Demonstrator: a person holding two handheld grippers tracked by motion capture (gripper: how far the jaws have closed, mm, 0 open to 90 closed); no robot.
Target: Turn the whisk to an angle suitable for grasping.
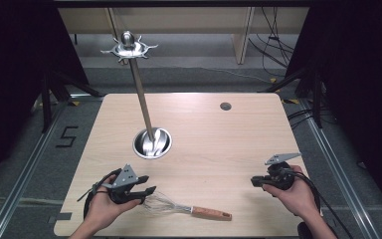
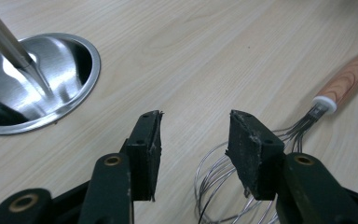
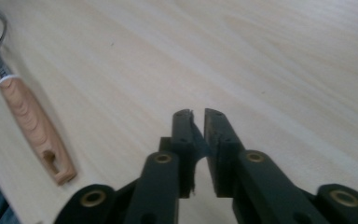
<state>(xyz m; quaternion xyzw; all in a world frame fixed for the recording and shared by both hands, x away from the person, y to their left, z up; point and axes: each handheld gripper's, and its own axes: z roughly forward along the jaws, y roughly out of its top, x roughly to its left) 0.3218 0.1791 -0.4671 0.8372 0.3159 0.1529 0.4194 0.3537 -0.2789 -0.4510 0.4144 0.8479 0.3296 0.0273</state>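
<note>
A wire whisk [image 1: 189, 209] with a wooden handle lies flat near the table's front edge, handle pointing right. My left gripper [image 1: 145, 185] hovers just left of its wire head, open. In the left gripper view the jaws [image 2: 195, 126] stand wide apart over bare wood, with the whisk's wires [image 2: 219, 177] under the right-hand jaw and nothing pressed between the pads. My right gripper [image 1: 253, 180] sits at the right side of the table, pointing left. Its jaws [image 3: 198, 114] are shut with only a sliver between them and hold nothing. The whisk handle [image 3: 32, 121] lies far to their left.
A steel utensil stand has its round dished base [image 1: 152, 143] mid-table and a tall slanting pole [image 1: 140, 92] topped by a ring of hooks [image 1: 128, 48]. The base [image 2: 37, 79] lies close ahead-left of my left gripper. A cable hole [image 1: 225, 106] sits at the wooden table's [image 1: 219, 144] back.
</note>
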